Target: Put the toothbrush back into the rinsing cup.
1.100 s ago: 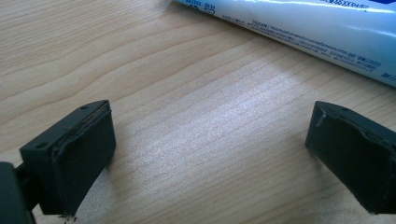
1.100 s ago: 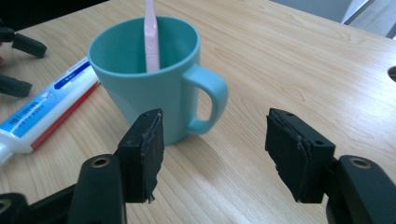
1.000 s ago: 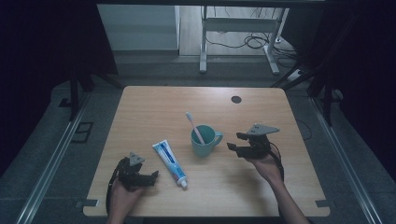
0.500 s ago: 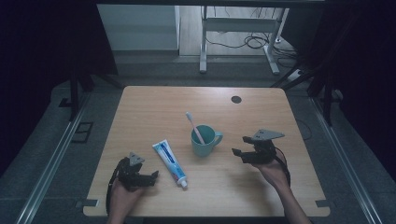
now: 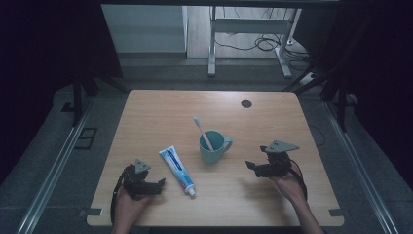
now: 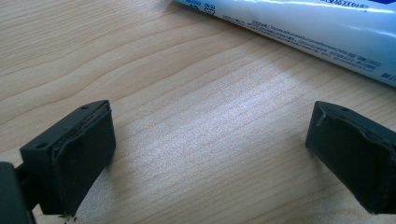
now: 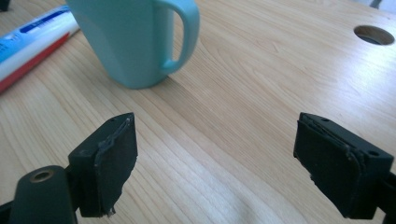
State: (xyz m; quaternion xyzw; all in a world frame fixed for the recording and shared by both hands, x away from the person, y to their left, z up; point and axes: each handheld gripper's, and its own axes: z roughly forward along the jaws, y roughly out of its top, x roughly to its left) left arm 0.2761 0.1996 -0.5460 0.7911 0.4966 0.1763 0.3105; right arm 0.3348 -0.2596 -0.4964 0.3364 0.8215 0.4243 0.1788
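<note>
Reaching for the toothpaste tube [image 5: 177,169] is the move these pictures point to, and your left gripper [image 5: 158,185] is the one placed for it: it rests low on the table [image 5: 146,112] just to the left of the tube, jaws spread wide with nothing between them, while your right gripper [image 5: 251,166] sits well apart on the far side of the mug [image 5: 213,147], equally wide and equally empty. Mind the tube's long axis. In the high view it lies on a slant, its flat crimped end up and to the left, its cap [image 5: 192,193] down toward your edge of the table and close to the left gripper's tips. In the left gripper view the tube [image 6: 299,28] crosses the top of the frame ahead of the jaws, running nearly side to side, so you already face its flank rather than its end; I judge a short push forward would bring the jaws astride it across the narrow way. The toothbrush [image 5: 202,132] stands leaning in the mug, which you see with its handle turned toward you in the right gripper view [image 7: 135,39], apart from the tube.
</note>
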